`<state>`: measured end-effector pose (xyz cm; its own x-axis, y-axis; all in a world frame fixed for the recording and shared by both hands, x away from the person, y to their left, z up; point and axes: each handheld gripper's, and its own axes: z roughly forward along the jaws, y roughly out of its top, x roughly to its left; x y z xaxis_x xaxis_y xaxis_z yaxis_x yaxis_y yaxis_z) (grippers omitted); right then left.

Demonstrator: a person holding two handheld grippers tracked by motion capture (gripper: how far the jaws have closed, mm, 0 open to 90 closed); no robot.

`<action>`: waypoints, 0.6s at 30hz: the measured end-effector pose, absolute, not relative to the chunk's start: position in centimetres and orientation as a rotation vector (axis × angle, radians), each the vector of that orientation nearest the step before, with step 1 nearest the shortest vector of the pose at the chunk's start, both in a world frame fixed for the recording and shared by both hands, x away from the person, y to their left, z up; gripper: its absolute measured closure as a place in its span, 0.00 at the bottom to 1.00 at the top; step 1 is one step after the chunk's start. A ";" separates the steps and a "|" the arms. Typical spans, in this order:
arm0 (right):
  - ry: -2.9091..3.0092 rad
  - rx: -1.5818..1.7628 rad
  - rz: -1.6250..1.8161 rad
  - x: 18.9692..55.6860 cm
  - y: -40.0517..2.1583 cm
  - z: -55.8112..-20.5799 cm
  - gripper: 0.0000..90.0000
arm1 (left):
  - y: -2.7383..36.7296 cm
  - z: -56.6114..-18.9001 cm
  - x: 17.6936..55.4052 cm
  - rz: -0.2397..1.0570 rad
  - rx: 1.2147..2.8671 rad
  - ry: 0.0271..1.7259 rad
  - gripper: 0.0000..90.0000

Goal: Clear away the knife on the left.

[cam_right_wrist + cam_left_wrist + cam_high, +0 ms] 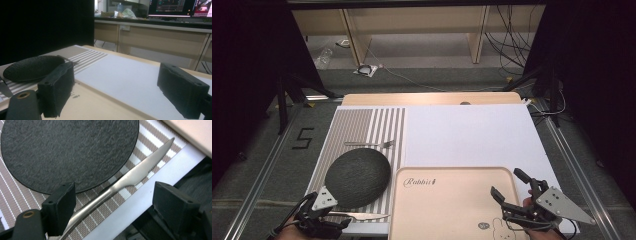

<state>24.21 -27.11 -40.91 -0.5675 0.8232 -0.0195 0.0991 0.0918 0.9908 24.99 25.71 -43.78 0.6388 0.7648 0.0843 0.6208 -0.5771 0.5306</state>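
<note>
Left tongs (110,202) wide, straddling knife (125,178) handle beside dark plate (67,150); next: close. Right tongs (125,87) wide, idle.

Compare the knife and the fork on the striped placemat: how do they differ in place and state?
The knife lies at the near side of the dark plate; the fork lies at the plate's far side. The knife's handle sits between the open jaws of the left hand-held gripper; the fork lies away from both grippers. Both are silver metal cutlery lying flat on the striped placemat.
</note>
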 end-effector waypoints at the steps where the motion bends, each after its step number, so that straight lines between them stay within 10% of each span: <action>1: 1.767 0.906 1.526 24.2 -27.1 -40.9 0.17 | 25.8 -43.9 25.0 0.418 2.406 1.090 0.21; 18: 1.765 0.900 1.536 24.3 -26.9 -40.9 0.17 | 27.5 -45.6 26.2 0.380 2.471 1.145 0.27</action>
